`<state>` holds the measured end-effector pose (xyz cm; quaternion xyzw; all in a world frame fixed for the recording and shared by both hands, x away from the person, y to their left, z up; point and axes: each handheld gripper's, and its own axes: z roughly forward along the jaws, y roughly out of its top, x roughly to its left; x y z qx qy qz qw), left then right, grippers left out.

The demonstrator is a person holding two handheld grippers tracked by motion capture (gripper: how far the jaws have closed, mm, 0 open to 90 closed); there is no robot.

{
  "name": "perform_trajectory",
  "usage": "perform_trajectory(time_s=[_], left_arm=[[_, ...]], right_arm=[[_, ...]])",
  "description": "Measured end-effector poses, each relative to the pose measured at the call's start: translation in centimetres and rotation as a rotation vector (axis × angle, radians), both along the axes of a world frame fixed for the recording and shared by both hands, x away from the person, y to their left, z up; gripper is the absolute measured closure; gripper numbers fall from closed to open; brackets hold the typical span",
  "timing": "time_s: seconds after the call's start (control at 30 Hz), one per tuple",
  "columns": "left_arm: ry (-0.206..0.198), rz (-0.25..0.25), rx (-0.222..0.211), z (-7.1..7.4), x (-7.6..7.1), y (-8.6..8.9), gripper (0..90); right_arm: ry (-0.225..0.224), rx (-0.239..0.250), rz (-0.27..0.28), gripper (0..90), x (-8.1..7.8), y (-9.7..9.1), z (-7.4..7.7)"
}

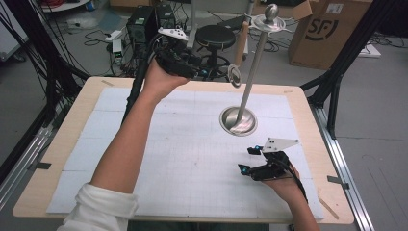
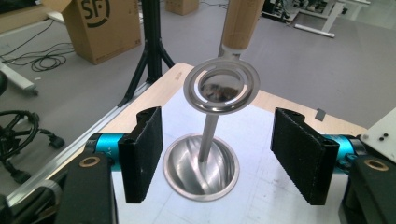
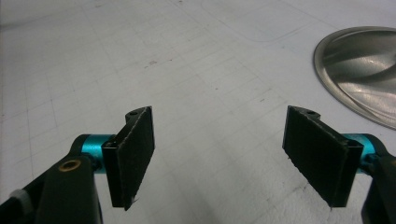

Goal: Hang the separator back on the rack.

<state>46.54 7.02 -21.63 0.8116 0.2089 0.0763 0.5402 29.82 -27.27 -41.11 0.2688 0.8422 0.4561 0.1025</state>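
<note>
A metal stand rises from a round dished base (image 1: 238, 121) on the white mat, its pole (image 1: 253, 67) ending in a disc and a ball. Beside the pole hangs a utensil with a wooden handle (image 1: 242, 42) and a round metal head (image 1: 234, 75). My left gripper (image 1: 210, 69) is raised just left of that head; in the left gripper view (image 2: 219, 158) its jaws stand open, with the round head (image 2: 222, 86) beyond them and nothing between the pads. My right gripper (image 1: 249, 159) rests low on the mat in front of the base, open and empty (image 3: 233, 154), with the base's rim (image 3: 364, 70) at the right.
A white gridded mat (image 1: 192, 144) covers the wooden table (image 1: 57, 144). Behind the table stand a black stool (image 1: 215, 36), electronic boxes (image 1: 142, 24) and a cardboard box (image 1: 327, 29). Black frame legs (image 1: 337, 82) flank the table's right side.
</note>
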Motion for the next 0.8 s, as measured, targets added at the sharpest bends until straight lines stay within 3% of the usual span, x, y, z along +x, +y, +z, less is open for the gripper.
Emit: perform_trajectory(time_s=[0.27, 0.6, 0.8], left_arm=[[0.022, -0.013, 0.021, -0.8, -0.7, 2.0, 33.8], [0.009, 0.045, 0.025, -1.7, -1.6, 3.9, 20.2], [0.010, 0.060, 0.021, -2.4, -1.9, 4.7, 16.8]], right_arm=[[0.009, -0.006, 0.002, 24.1, 0.0, 0.3, -0.1], [0.003, -0.011, 0.006, 24.1, 0.0, 0.4, -0.2], [0.002, -0.015, 0.010, 24.2, 0.0, 0.5, -0.2]])
